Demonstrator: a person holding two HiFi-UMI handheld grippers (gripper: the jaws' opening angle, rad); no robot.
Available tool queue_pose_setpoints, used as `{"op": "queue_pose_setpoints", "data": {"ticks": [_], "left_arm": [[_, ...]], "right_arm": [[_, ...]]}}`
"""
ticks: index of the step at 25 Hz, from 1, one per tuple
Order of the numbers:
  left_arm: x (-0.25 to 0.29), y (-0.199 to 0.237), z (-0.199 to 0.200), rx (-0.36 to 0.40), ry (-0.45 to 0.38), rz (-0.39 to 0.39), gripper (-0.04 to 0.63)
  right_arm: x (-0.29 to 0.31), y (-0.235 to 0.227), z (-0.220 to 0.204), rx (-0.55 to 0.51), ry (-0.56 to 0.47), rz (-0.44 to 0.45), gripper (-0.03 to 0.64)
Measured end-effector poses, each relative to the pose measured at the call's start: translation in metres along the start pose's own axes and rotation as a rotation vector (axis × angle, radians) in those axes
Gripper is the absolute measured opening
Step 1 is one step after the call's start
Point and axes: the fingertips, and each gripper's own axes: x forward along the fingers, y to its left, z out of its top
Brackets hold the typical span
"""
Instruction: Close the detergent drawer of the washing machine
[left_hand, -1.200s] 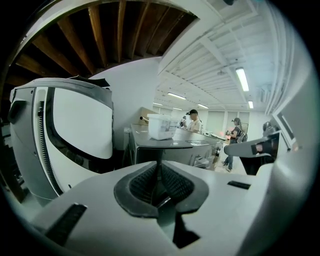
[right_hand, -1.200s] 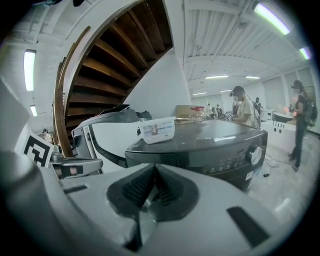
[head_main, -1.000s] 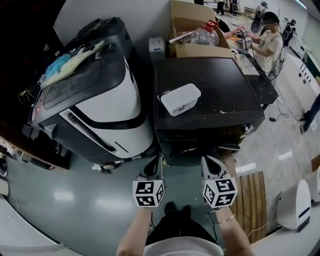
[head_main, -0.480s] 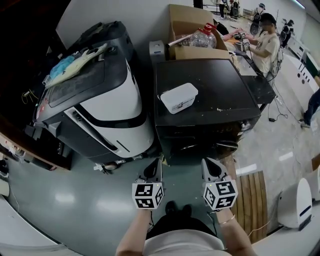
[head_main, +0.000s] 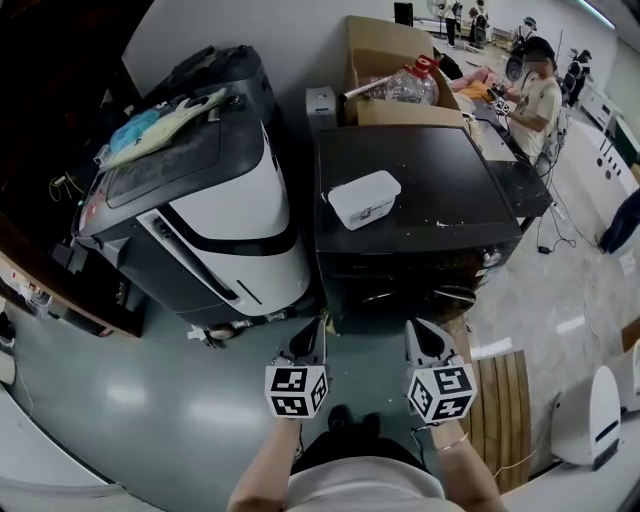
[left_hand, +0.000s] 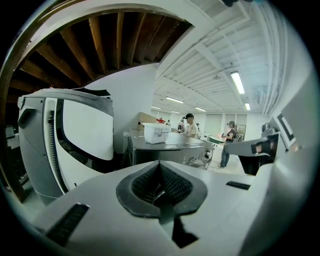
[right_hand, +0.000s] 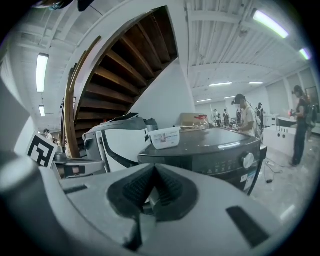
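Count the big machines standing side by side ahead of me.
2. A white-and-black rounded machine stands on the left; a black boxy washing machine stands beside it on the right. Others may lie out of view.

You are working under long white ceiling strip lights (left_hand: 237, 82), which are throwing soft glare on the glossy grey-green floor (head_main: 150, 420). Your wide-angle lenses are bending lines and blackening corners, and the brown wooden stair underside (left_hand: 100, 45) is sitting in shadow.
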Motion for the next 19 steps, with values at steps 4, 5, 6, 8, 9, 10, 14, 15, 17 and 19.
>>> {"op": "queue_pose_setpoints", "data": {"ticks": [4,5,6,8,9,10,14,15,17,19], "left_arm": [[0.0,0.001,0.003,-0.001,-0.008,-0.003,-0.005],[0.001,0.002,0.003,-0.003,-0.01,-0.004,-0.005],[0.001,0.002,0.004,-0.005,-0.01,-0.005,-0.005],[0.002,0.002,0.004,-0.007,-0.009,-0.008,-0.005],[0.004,0.002,0.004,-0.008,-0.008,-0.01,-0.005],[0.005,0.002,0.004,-0.009,-0.007,-0.012,-0.005],[0.01,0.004,0.003,-0.012,-0.003,-0.016,-0.005],[0.012,0.005,0.002,-0.013,-0.002,-0.017,-0.005],[0.016,0.008,0.002,-0.018,0.001,-0.018,-0.005],[0.022,0.011,0.001,-0.023,0.004,-0.02,-0.005]], "right_arm": [[0.0,0.0,0.0,0.002,0.002,-0.003,0.002],[0.0,0.0,0.0,0.003,0.003,-0.006,0.002],[0.0,0.0,0.0,0.003,0.004,-0.007,0.002],[0.001,0.0,-0.001,0.005,0.005,-0.008,0.002],[0.001,-0.001,-0.001,0.007,0.005,-0.009,0.002],[0.002,-0.001,-0.001,0.008,0.005,-0.011,0.002],[0.007,-0.001,-0.001,0.011,0.008,-0.011,0.002],[0.009,0.0,-0.001,0.011,0.01,-0.009,0.002],[0.014,0.0,-0.001,0.011,0.011,-0.005,0.002],[0.019,0.0,-0.001,0.011,0.011,-0.003,0.002]]}}
